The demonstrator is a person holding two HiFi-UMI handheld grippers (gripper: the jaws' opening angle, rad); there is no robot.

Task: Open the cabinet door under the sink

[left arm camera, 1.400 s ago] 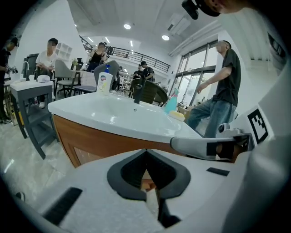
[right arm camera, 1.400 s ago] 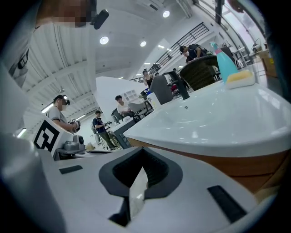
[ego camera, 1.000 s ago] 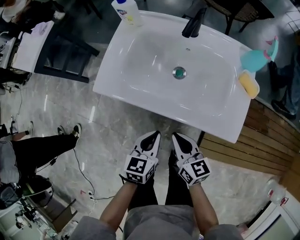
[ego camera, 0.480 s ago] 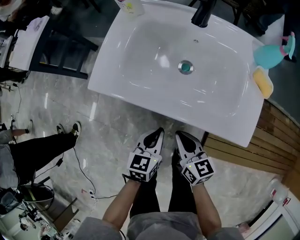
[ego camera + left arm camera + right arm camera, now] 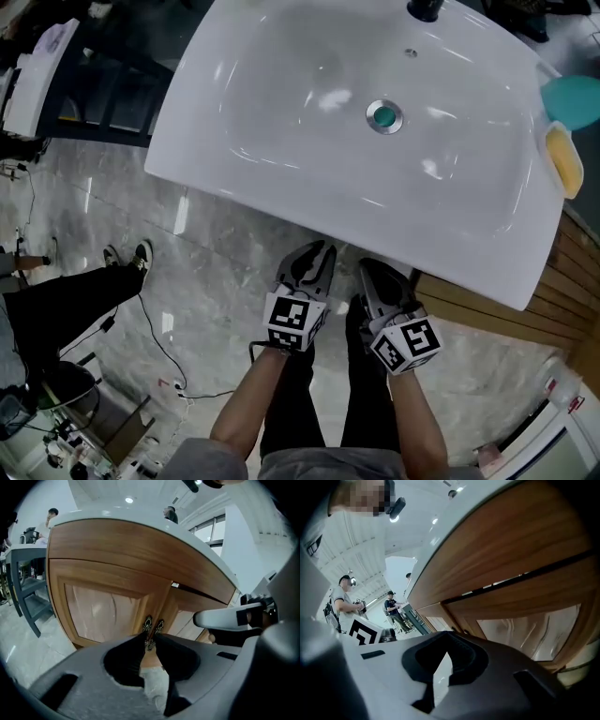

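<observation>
Both have sunk lower; the left gripper (image 5: 149,641), jaws just parting (empty, like the closed right gripper (image 5: 448,652)), should straddle one door handle (image 5: 147,623).

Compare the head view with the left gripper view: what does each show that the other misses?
Head view only: the basin, drain and sponge. Left gripper view only: the cabinet doors and their two handles, seen past the left gripper, whose jaws have just been opening with nothing between them. Both: the left gripper, the right gripper beside it, and the floor.
</observation>
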